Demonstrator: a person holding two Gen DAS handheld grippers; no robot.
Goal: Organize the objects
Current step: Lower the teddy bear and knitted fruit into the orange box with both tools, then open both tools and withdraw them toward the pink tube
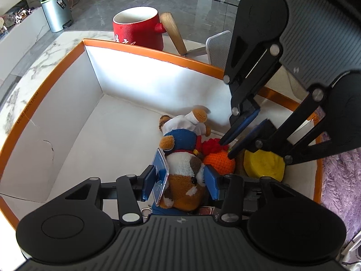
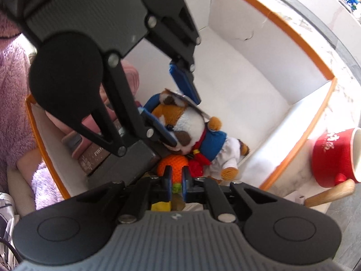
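A plush dog [image 1: 180,155] in a blue and white outfit lies on the floor of a white box with an orange rim [image 1: 146,49]. My left gripper [image 1: 180,183] straddles the dog's head, its paper tag [image 1: 160,176] against one pad; the pads sit beside the head without squeezing it. In the right wrist view the dog [image 2: 187,124] lies between the left gripper's [image 2: 186,122] fingers. Beside the dog sits an orange crocheted toy [image 1: 220,161]. My right gripper [image 2: 176,180] points down, shut on the green top of that toy [image 2: 173,163]; its tips [image 1: 227,149] meet over it.
A yellow object [image 1: 264,164] lies in the box corner, with a brown box [image 2: 97,155] and pink items beside it. A red mug [image 1: 137,29] with a wooden handle stands on the marble table [image 1: 45,52] behind the box. A purple fluffy sleeve [image 1: 338,180] is at the right.
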